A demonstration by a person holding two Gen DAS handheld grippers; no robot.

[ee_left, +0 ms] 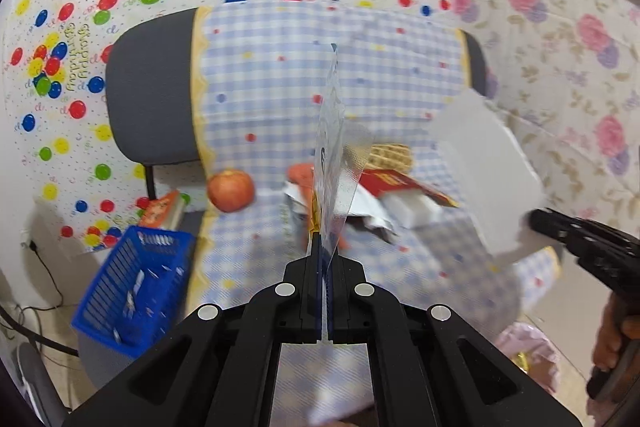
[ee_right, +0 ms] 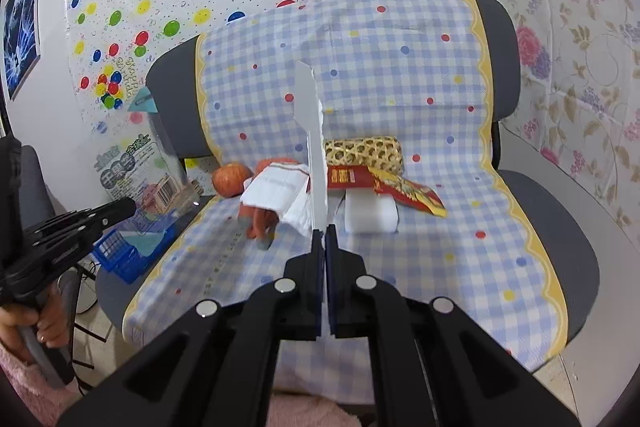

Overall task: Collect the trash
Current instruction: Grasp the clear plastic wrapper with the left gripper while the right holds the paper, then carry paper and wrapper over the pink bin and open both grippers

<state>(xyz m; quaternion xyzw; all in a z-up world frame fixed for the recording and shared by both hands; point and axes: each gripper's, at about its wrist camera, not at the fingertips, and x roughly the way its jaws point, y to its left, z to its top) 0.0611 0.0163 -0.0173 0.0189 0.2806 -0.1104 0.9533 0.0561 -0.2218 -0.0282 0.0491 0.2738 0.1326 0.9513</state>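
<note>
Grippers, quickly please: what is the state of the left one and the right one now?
Left gripper: closed on a clear plastic wrapper.
Right gripper: closed on a white sheet of paper.

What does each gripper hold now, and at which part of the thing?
The left gripper is shut on the lower edge of a clear plastic wrapper. The right gripper is shut on the bottom edge of a white sheet.
</note>
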